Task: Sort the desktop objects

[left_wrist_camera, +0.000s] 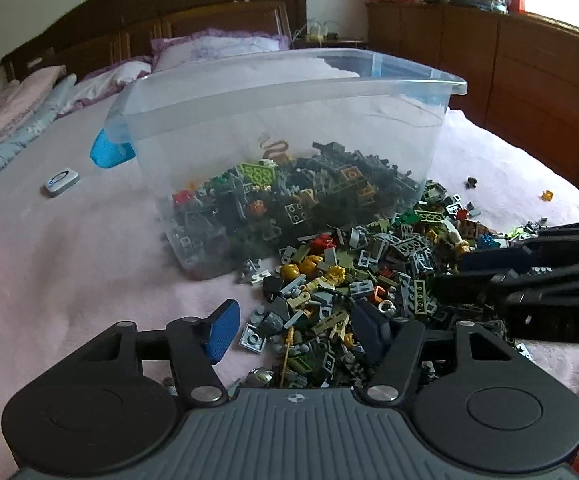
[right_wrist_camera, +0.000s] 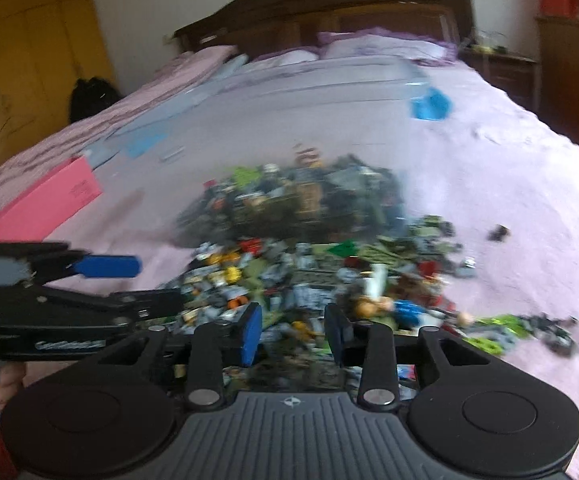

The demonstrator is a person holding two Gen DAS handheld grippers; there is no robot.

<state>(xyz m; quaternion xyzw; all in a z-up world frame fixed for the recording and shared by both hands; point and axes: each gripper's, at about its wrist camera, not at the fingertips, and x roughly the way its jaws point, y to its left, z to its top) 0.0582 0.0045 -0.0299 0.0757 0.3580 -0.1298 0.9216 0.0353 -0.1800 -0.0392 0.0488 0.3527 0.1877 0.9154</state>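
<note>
clear plastic bin [left_wrist_camera: 289, 92] tipped, bricks [left_wrist_camera: 349, 280] spilled on bed — left gripper [left_wrist_camera: 295, 330] and right gripper [right_wrist_camera: 293, 328] jaws apart, empty.

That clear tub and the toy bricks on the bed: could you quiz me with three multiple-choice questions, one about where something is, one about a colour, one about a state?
1. Where does the clear tub stand?
A. on the bed
B. on a wooden desk
C. on the floor

2. What colour is the flat box seen in the right wrist view?
A. green
B. pink
C. black

3. How are the left gripper fingers?
A. clamped on a brick
B. apart, holding nothing
C. inside the tub

Answers: 1 A, the tub rests on the pink bedspread. 2 B, the box is plainly pink. 3 B, the blue pads stand apart above the loose bricks, pressing on none.
</note>
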